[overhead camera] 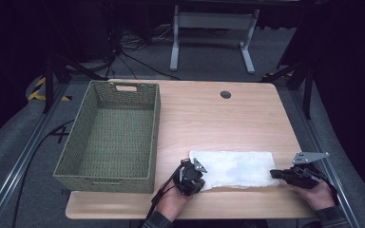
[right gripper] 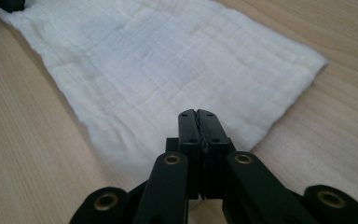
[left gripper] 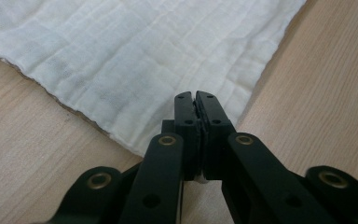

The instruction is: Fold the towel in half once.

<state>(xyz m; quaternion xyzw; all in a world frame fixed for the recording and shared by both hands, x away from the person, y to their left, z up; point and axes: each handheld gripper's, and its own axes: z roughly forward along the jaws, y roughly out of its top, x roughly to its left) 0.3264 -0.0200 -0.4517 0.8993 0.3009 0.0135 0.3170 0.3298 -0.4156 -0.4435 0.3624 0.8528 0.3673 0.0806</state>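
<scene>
The white cloth [overhead camera: 233, 168], with no label or writing to read on it, lay flat on the near part of the wooden table [overhead camera: 209, 118], while the left gripper [overhead camera: 193, 182] and right gripper [overhead camera: 273, 174], both clenched, met its two near corners.
</scene>
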